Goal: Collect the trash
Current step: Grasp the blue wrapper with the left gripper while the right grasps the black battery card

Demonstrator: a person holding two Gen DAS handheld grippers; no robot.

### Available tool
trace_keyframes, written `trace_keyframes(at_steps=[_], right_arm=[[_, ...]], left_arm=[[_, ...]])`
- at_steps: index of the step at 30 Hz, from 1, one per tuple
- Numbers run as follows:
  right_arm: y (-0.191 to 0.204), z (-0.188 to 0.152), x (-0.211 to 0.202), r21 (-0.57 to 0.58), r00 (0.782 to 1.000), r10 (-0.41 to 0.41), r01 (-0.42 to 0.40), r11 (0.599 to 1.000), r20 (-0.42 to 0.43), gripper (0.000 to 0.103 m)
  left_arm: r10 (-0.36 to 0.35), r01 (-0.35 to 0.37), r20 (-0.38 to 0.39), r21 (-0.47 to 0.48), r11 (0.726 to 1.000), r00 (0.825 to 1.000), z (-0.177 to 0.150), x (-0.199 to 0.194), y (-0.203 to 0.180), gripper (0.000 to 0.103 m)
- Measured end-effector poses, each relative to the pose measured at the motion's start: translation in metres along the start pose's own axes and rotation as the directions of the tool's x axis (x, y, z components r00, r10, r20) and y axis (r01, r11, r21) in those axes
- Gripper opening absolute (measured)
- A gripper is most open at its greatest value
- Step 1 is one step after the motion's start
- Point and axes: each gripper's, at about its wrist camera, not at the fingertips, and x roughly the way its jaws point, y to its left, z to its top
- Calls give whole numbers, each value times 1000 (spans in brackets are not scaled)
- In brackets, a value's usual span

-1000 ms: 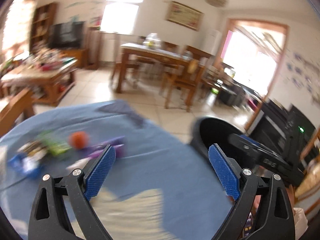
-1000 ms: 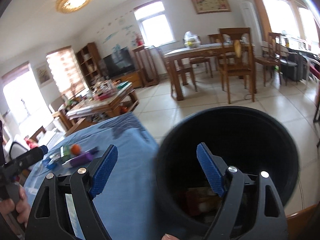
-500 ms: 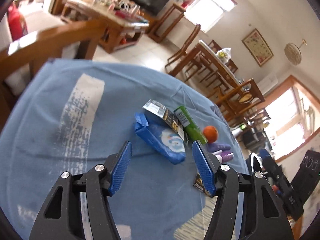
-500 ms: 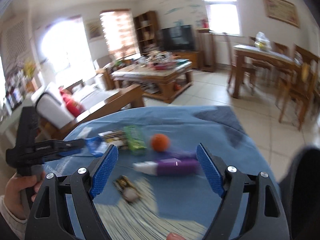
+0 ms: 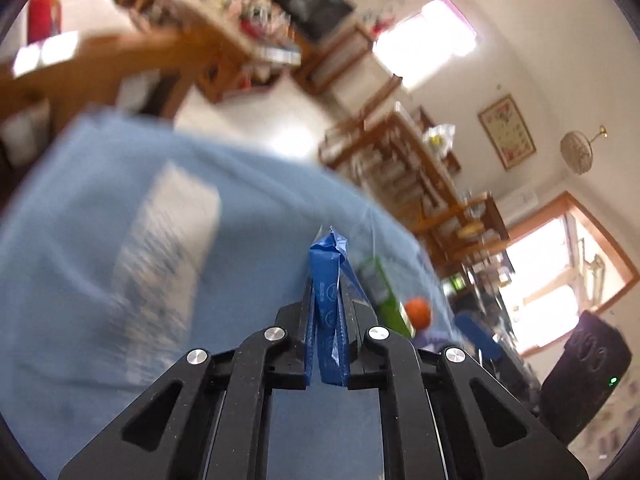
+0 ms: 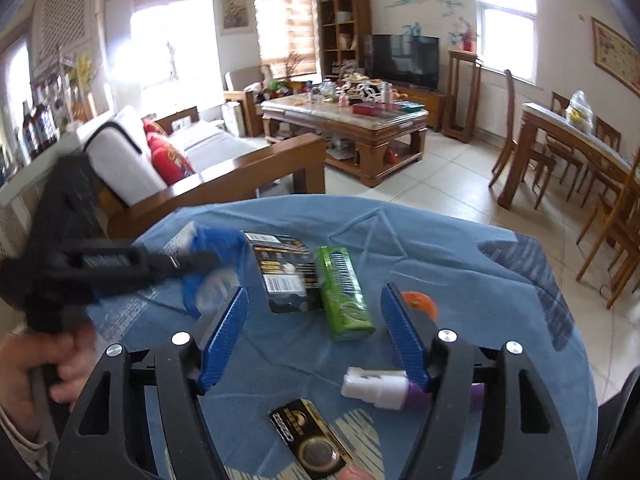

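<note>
Blue tablecloth | left gripper clamps blue packet | right gripper spread, empty | labels illegible

Daylight floods from blown-out windows; the left view is heavily motion-blurred, the right sharper, both with fisheye-bent, dark-vignetted edges.

Both wrist views face the blue tablecloth closely, sharing it.
</note>
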Motion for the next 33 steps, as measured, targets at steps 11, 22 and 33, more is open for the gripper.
trace_keyframes(at_steps=[11,22,33], right_arm=[[57,17,70,-241,989,-55,21,970,-135,57],[9,43,105,-97,960,54,-84,992,-275,79],[10,29,77,0,977,107,-109,994,-186,61]], left_arm=[[118,-124,224,13,992,967,13,-53,-20,10],[102,-109,211,25,994,972,16,-56,1,10],[111,-128,208,72,989,972,18,-47,5,10]])
